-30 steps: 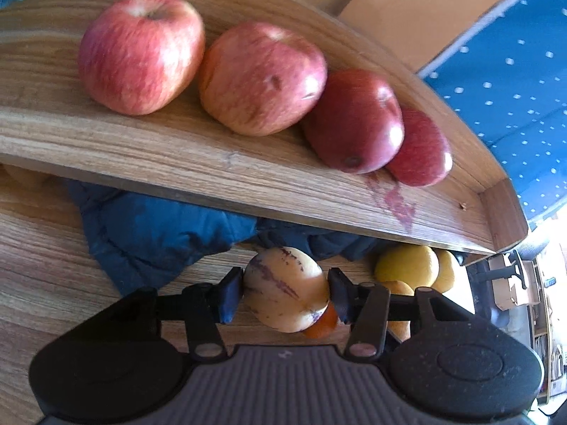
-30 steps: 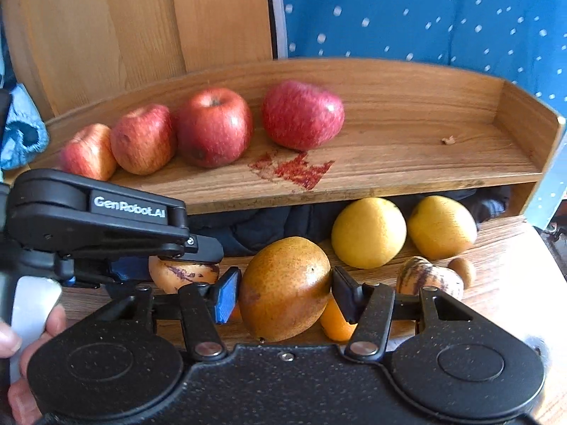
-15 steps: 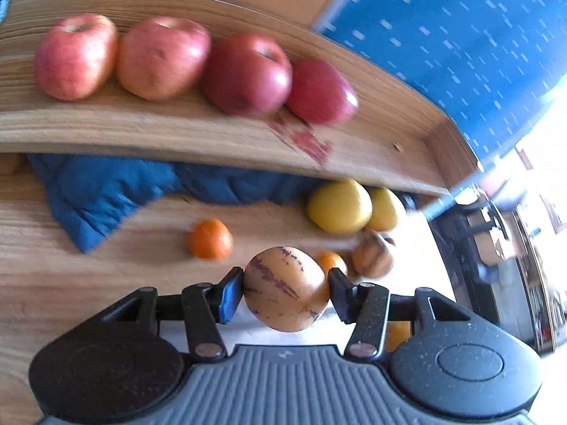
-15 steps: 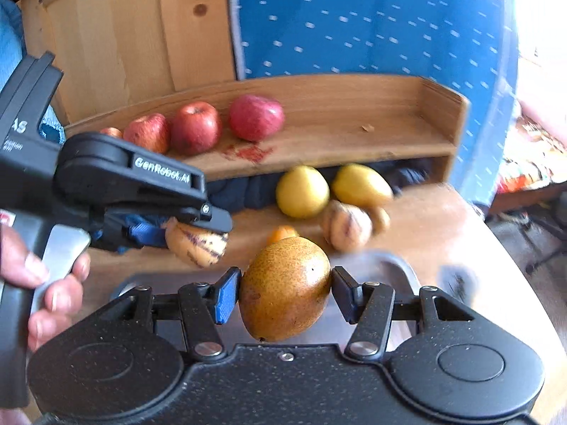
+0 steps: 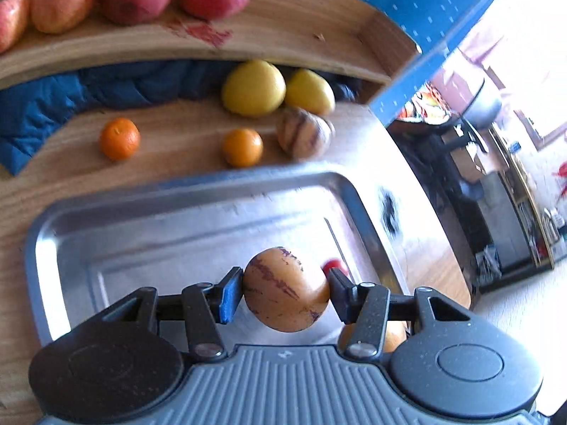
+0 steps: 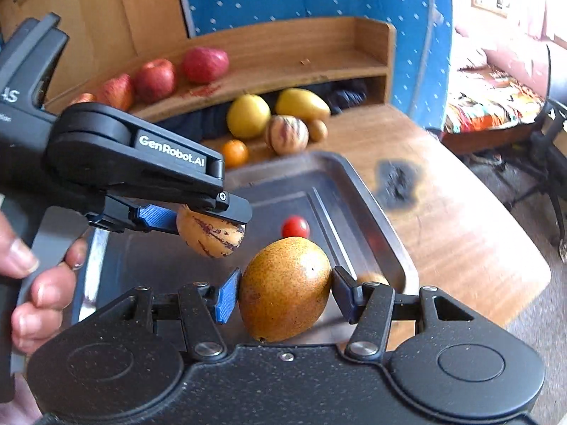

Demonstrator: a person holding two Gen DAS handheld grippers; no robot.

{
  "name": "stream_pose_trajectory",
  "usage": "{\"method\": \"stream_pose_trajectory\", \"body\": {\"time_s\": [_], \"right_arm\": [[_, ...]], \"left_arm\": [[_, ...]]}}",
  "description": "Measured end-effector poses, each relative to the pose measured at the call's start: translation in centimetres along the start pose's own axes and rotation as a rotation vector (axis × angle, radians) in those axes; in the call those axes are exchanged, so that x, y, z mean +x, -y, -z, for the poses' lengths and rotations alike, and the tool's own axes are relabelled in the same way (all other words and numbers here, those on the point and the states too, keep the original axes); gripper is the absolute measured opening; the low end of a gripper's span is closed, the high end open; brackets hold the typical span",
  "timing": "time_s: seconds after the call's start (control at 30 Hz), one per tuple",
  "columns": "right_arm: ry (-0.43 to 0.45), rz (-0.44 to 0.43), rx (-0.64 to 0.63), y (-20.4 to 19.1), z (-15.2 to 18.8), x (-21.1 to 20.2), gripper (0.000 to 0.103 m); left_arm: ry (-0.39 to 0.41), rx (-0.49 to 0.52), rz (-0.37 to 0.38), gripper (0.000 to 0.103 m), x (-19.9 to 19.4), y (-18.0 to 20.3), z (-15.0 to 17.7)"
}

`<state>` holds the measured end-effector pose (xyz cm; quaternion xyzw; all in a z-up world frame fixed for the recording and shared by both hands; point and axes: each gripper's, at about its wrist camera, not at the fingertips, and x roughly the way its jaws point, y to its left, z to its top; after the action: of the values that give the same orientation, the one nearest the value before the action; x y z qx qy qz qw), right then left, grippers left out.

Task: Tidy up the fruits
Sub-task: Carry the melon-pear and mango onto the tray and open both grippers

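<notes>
Over tray (image 5: 198,209): purple-streaked yellow melon (image 5: 286,289).

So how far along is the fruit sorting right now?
Done: four apples line the shelf, and a cherry tomato lies in the tray. In hand: left gripper holds a striped melon, right gripper a pear, both over the tray. Left: oranges, yellow fruits, another striped melon on the table.

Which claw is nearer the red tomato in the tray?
Right, by a small margin. The right claw holds a pear just in front of the tomato; the left claw, holding a striped melon, hangs farther to its left.
</notes>
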<state>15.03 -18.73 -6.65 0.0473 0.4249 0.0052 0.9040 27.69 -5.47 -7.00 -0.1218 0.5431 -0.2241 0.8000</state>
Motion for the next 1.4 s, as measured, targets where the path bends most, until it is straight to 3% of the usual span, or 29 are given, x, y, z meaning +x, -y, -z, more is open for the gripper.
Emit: {"method": "stream_pose_trajectory", "body": {"time_s": [0.27,0.83,1.0,1.3,1.4], "right_arm": [[0.003,-0.006,-0.029,0.1,0.4,0.3,0.057],[0.007,-0.045,-0.117,0.1,0.1,0.7,0.06],[0.005,-0.065,-0.127,0.5,0.6,0.0,0.066],[0.002,-0.124,-0.14,1.1,2.2,-2.5,0.089],[-0.002,-0.145,-0.148,1.3,2.7,-3.2,0.098]], "left_arm": [[-0.027,0.029,-0.022,0.056,0.1,0.9,1.9],[-0.021,-0.047,-0.071,0.056,-0.3,-0.5,2.9],[-0.018,-0.073,-0.086,0.068,-0.8,-0.7,3.5],[0.024,-0.082,-0.166,0.098,-3.9,-0.9,5.7],[0.045,-0.102,-0.208,0.102,-5.3,-1.2,6.9]]}}
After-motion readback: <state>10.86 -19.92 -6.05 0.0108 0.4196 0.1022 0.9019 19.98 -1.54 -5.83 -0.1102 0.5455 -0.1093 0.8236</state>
